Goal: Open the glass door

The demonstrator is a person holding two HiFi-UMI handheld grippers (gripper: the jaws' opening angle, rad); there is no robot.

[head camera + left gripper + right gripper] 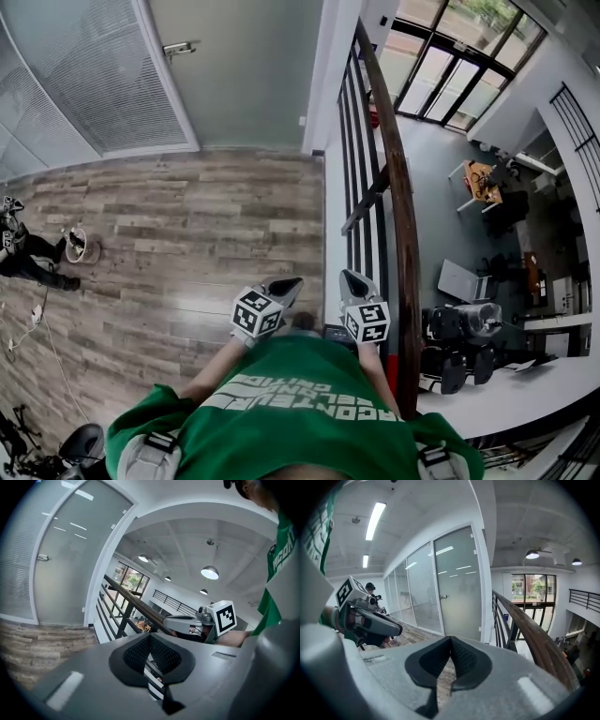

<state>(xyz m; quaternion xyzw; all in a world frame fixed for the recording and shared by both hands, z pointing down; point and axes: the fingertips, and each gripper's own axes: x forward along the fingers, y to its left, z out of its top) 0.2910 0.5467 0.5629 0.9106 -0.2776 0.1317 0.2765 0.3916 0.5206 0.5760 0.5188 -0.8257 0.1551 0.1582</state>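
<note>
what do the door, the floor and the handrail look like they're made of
Door: probably frosted glass, a milky grey panel with ceiling lights reflected in it.
Floor: wood-look planks, possibly laminate, with grain, plank seams and a slight sheen.
Handrail: seemingly varnished brown wood with streaky grain.

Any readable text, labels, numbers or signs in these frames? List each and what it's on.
White print on the person's green shirt: upside down and warped, not readable.
On the marker cubes of the left gripper and right gripper: black-and-white patterns, no characters.
On the frosted glass door: no sign visible.
</note>
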